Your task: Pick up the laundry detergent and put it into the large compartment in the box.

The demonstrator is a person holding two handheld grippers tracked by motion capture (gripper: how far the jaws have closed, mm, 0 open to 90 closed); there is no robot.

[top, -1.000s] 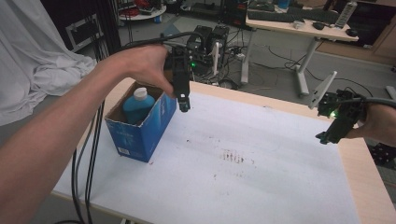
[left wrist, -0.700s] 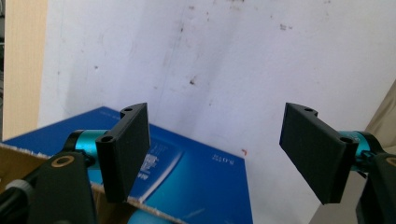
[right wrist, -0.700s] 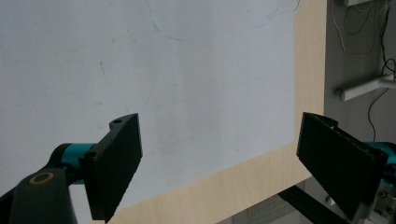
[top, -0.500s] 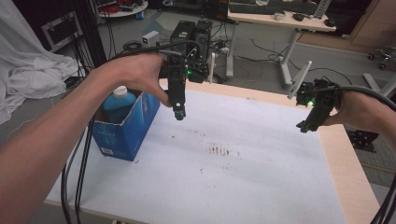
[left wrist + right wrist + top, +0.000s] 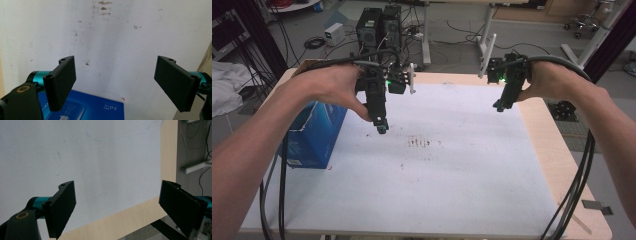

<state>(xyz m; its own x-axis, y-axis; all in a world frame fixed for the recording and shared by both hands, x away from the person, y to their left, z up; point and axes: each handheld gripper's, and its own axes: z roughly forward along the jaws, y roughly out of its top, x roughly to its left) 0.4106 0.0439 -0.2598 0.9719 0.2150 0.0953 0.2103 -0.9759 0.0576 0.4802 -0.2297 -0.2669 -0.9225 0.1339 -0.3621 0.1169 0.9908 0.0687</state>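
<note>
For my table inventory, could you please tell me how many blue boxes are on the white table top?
1. The blue box stands at the table's left edge, beside the left gripper; its top also shows low in the left gripper view. The forearm may hide something behind it.

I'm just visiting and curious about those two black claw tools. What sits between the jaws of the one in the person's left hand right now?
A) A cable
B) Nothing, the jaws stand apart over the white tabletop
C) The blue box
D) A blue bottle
B: in the left gripper view the left gripper has its two jaws wide apart with bare white table between them; the blue box lies below, untouched.
</note>
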